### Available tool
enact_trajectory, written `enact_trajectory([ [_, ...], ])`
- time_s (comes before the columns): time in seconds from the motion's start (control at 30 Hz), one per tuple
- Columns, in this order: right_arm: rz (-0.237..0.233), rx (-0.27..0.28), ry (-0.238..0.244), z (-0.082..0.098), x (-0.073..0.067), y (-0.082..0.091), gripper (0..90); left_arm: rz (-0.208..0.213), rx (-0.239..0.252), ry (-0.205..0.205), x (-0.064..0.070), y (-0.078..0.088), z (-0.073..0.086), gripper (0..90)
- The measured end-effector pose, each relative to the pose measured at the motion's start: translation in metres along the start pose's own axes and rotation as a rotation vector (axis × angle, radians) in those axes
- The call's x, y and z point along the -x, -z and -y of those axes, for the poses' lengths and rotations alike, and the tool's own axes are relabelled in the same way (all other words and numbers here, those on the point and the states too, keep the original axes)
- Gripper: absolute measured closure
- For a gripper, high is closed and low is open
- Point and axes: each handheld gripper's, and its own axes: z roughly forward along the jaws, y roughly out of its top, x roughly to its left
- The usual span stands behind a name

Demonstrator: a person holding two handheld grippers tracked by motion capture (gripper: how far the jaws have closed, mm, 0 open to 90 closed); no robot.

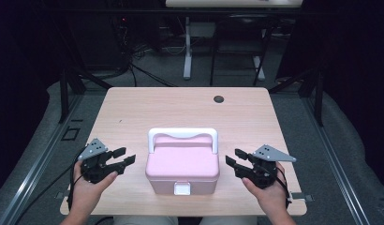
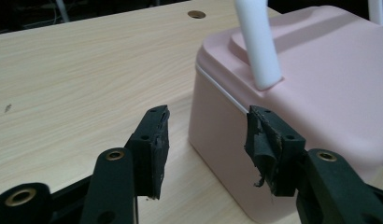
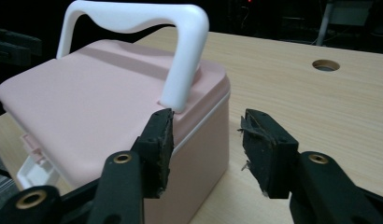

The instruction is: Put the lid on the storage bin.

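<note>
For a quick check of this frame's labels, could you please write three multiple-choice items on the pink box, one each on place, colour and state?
1. Where does the pink box stand?
A. between the two grippers
B. at the table's far edge
C. left of both grippers

2. What colour is the box's handle?
A. black
B. white
C. pink

3. How is the lid?
A. off
B. propped open
C. closed

Answers:
1 A: the left gripper and right gripper flank it.
2 B: the handle is white in every view.
3 C: the lid sits flat on the box, with the front latch down.
</note>
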Motion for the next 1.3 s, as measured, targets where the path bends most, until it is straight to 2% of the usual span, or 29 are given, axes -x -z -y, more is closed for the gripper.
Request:
enact_trajectory([
  [0.13,0.024,0.006,-0.009,0.000,0.008,-0.003,48.0,-0.015,-0.008,0.021,-0.009,-0.004,0.001,45.8],
  [0.3,0.032,0.003,-0.031,0.003,0.016,-0.007,46.6,-0.032,-0.009,0.057,-0.019,-0.008,0.009,45.4],
  [0.5,0.040,-0.040,-0.049,0.011,0.024,-0.015,46.1,-0.063,-0.019,0.095,-0.032,-0.015,0.024,45.4],
  [0.6,0.060,-0.056,-0.034,0.016,0.027,-0.019,45.0,-0.054,-0.022,0.117,-0.037,-0.016,0.032,45.4],
  [0.83,0.106,-0.067,-0.059,0.028,0.036,-0.023,43.0,-0.055,-0.042,0.127,-0.043,-0.020,0.041,45.6],
  [0.9,0.097,-0.080,-0.061,0.032,0.037,-0.025,42.9,-0.051,-0.040,0.129,-0.043,-0.022,0.043,45.6],
  [1.0,0.090,-0.100,-0.059,0.038,0.036,-0.028,43.1,-0.054,-0.052,0.116,-0.042,-0.026,0.048,45.7],
  [1.1,0.083,-0.113,-0.068,0.044,0.037,-0.031,43.3,-0.077,-0.066,0.079,-0.041,-0.029,0.051,45.7],
  [1.2,0.091,-0.134,-0.070,0.051,0.041,-0.034,43.4,-0.098,-0.085,0.046,-0.041,-0.031,0.055,45.8],
  [1.3,0.106,-0.146,-0.050,0.055,0.044,-0.036,43.1,-0.101,-0.117,0.030,-0.041,-0.036,0.061,45.7],
])
